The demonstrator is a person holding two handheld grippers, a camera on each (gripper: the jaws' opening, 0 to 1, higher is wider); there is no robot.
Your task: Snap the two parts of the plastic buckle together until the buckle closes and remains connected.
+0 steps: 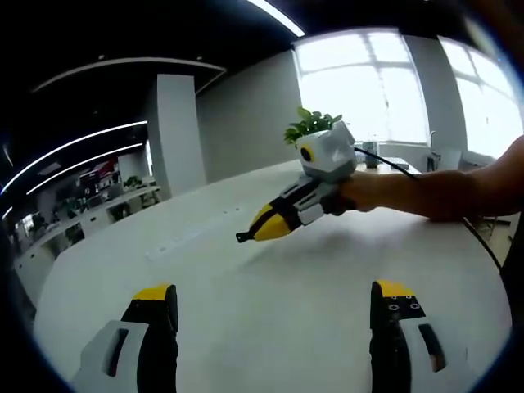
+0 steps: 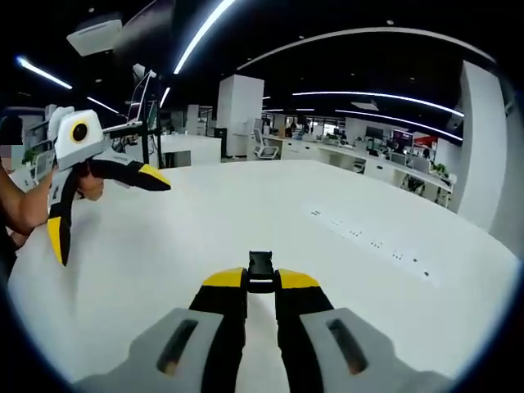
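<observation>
While over the white table (image 2: 327,246), right gripper (image 2: 260,282) around black buckle (image 2: 260,266).

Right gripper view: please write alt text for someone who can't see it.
The right gripper, jaws nearly closed, pinches a small black buckle piece above a white table. At the left, the left gripper is held up by a hand with jaws wide open; an open-plan office lies behind.

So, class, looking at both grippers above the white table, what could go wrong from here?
1. The right gripper pinches just one small black buckle piece at its fingertips; a shallow grip could let it twist or drop.
2. The left gripper is wide open, holding nothing, and no second buckle part is visible on the table, so mating may stall.
</observation>
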